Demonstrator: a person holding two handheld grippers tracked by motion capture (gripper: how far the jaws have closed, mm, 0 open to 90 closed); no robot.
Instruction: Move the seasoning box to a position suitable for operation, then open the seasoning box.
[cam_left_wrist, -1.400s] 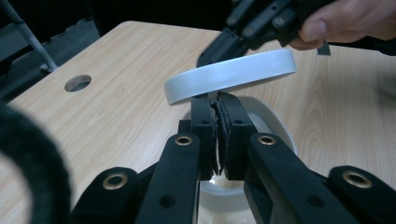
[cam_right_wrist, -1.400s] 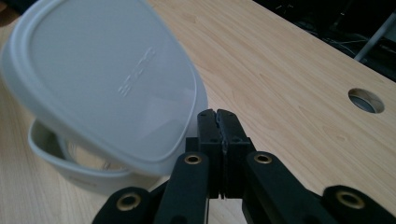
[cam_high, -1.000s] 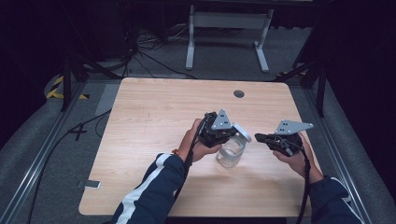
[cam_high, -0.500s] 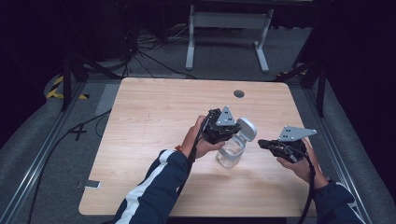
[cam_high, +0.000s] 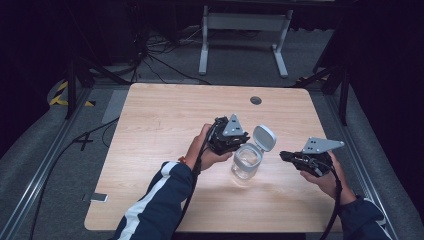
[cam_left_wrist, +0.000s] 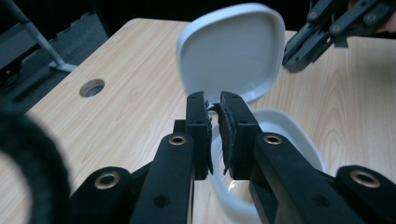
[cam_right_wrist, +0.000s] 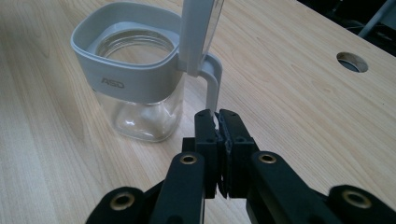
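One clear glass jar stands on the table a little right of centre, its grey collar square-rimmed and its one hinged lid flipped upright. It looks rigid, smooth and breakable, with some weight at the base, so I'd take it by the collar rather than the slick glass. Of the two tongs, the left gripper is pinched nearly closed on the near rim, while the right gripper sits closed and empty just beside the hinge tab.
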